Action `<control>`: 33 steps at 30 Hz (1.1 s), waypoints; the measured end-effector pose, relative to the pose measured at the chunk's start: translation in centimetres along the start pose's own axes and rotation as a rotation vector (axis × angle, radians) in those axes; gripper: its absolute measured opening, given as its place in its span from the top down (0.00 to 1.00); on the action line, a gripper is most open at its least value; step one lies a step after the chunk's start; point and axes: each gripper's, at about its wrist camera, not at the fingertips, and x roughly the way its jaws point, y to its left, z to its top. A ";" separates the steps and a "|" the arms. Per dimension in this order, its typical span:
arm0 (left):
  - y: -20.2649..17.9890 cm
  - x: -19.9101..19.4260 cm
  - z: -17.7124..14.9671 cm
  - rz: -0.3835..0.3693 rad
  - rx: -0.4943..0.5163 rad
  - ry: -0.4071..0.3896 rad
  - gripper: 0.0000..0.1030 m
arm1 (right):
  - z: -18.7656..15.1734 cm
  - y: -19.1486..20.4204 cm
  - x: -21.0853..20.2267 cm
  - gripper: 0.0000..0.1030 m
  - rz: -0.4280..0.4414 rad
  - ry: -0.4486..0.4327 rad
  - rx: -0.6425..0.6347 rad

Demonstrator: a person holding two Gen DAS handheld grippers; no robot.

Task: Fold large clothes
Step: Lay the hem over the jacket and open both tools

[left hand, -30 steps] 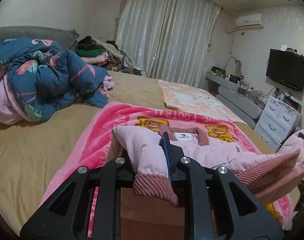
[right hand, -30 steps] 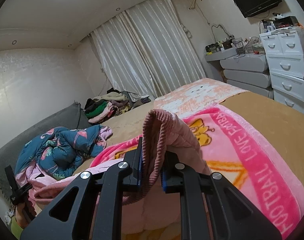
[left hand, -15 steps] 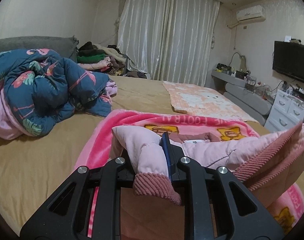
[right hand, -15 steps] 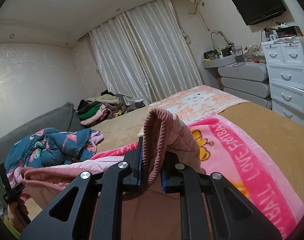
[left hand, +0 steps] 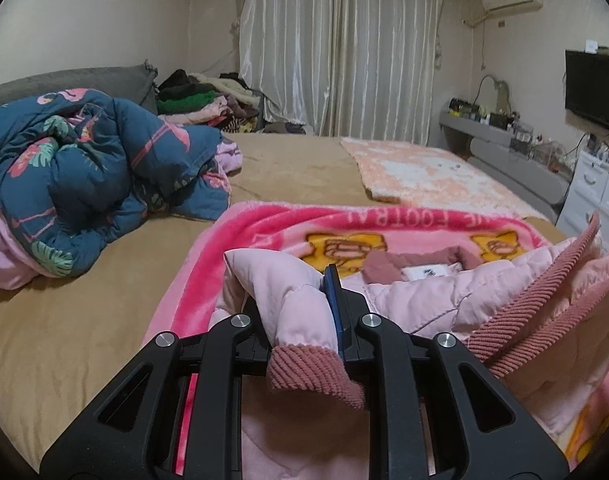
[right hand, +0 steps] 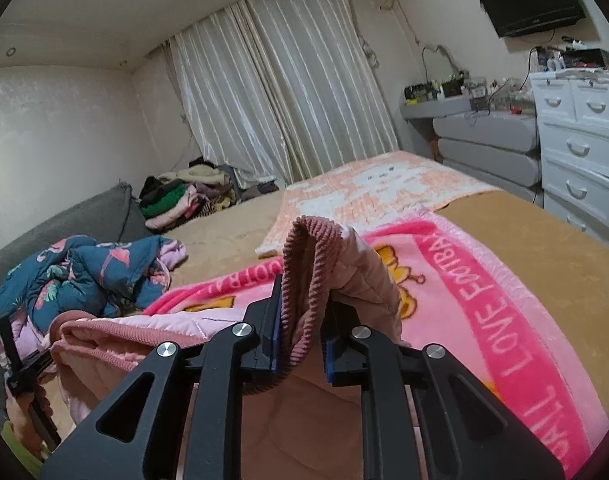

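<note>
a: the pink jacket (left hand: 416, 300) lies lengthwise on the pink blanket (left hand: 288, 224), collar and label at the far end, ribbed hem nearest the tools.

b: and the hem is what both tools have?

a: yes. the left tool (left hand: 304, 312) is nearly closed on one hem corner; quilted cloth bunches up between its pads and the ribbed edge hangs below. the right tool (right hand: 300, 320) has the other corner looped over it, but its jaws are opening. the rib lies against the left pad, and a gap shows at the right pad (right hand: 329, 350).

b: so the long axis runs straight away from both tools?

a: it does, toward the collar. the hem stretches across between them, raised off the blanket, each hand about as near as the other.

b: then the coming move is likely laying the hem forward onto the collar end.

a: that seems the case. the blanket lies on the tan bed (left hand: 64, 320), with a blue quilt (left hand: 88, 168) heaped well to the left and an orange mat (right hand: 384, 188) beyond.
</note>
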 end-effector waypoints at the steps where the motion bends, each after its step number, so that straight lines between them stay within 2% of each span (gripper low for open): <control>1: 0.1 0.6 -0.2 0.002 0.002 0.007 0.88 | -0.1 -0.1 0.6 0.82 0.004 0.008 -0.003; 3: 0.1 1.7 -0.5 0.006 0.004 0.024 0.88 | -0.6 -0.4 1.8 0.78 0.013 0.028 -0.002; 7: 0.3 4.1 -1.3 0.002 -0.012 0.056 0.88 | -1.3 -1.3 3.4 0.65 0.050 0.056 0.026; 9: 0.3 4.9 -1.7 0.000 -0.014 0.066 0.88 | -1.6 -1.4 3.6 0.42 0.066 0.069 0.029; 10: 0.4 5.2 -1.8 0.000 -0.017 0.068 0.87 | -1.7 -1.6 3.5 0.19 0.050 0.066 0.034; 11: 0.4 5.5 -1.9 0.000 -0.019 0.072 0.87 | -1.9 -1.7 3.4 0.16 0.040 0.056 0.040; 13: 0.6 6.1 -2.2 -0.005 -0.028 0.081 0.86 | -2.1 -1.8 3.5 0.16 0.044 0.077 0.039; 19: 0.8 6.5 -2.4 -0.026 -0.045 0.091 0.83 | -3.8 -0.8 3.6 0.13 -0.026 0.120 -0.062; 22: 0.9 6.2 -2.3 -0.048 -0.071 0.092 0.77 | -5.1 -0.1 3.6 0.12 -0.081 0.160 -0.138; 24: 0.8 6.0 -2.2 -0.064 -0.080 0.095 0.67 | -5.7 -0.1 3.7 0.12 -0.116 0.176 -0.177; 28: 0.1 4.6 -1.7 -0.102 -0.098 0.074 0.36 | -6.9 -0.1 4.1 0.10 -0.150 0.219 -0.227; 30: -0.4 3.7 -1.5 -0.102 -0.091 0.060 0.30 | -7.3 -0.3 4.6 0.10 -0.167 0.249 -0.244; 31: -0.7 2.9 -1.2 -0.096 -0.085 0.045 0.17 | -7.4 -0.4 4.7 0.10 -0.174 0.258 -0.247; 32: -0.9 2.3 -1.0 -0.087 -0.079 0.030 0.09 | -7.5 -0.6 4.8 0.10 -0.176 0.264 -0.248; 33: -1.0 1.6 -0.8 -0.082 -0.071 0.011 0.09 | -7.6 -0.8 4.9 0.10 -0.174 0.272 -0.244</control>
